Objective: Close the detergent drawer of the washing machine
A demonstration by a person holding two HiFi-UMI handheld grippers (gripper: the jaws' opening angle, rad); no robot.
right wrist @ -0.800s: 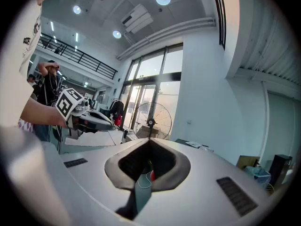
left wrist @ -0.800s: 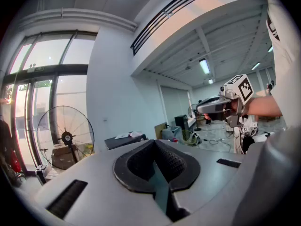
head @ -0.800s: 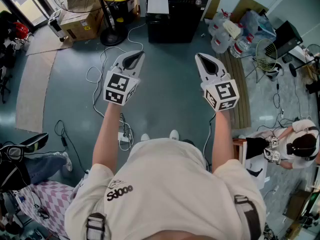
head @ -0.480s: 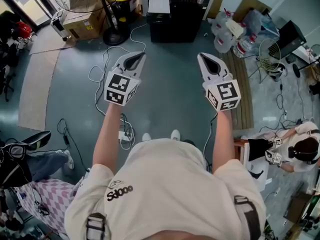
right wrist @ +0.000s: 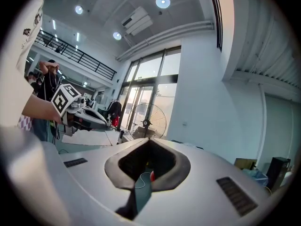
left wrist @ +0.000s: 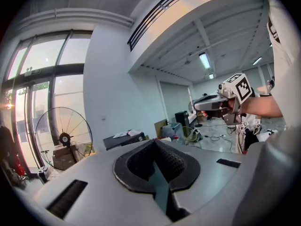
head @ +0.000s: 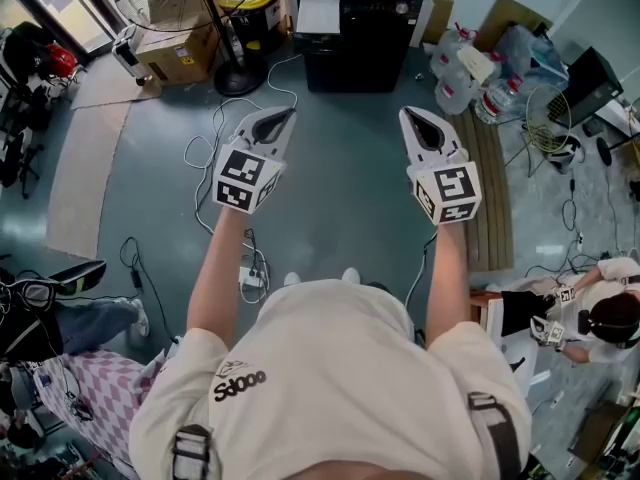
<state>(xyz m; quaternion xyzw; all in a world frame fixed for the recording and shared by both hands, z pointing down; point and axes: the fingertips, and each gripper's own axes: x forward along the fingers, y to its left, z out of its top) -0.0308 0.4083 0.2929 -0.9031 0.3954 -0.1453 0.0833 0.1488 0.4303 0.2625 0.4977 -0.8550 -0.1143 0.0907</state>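
Fan (head: 214, 23) stands at 10 o'clock; left gripper (head: 283, 116) at 11, jaws closed and empty; black cabinet (head: 360, 30) at 12; right gripper (head: 410, 116) at 1, likewise closed, empty; washing machine drawer cannot be made out

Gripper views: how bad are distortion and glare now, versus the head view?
Left gripper view: strong fisheye bending, dark corners, bright windows washing out the left side. Right gripper view: same bending, a ceiling light flaring. Head view: evenly lit, sharp, mild edge curvature.
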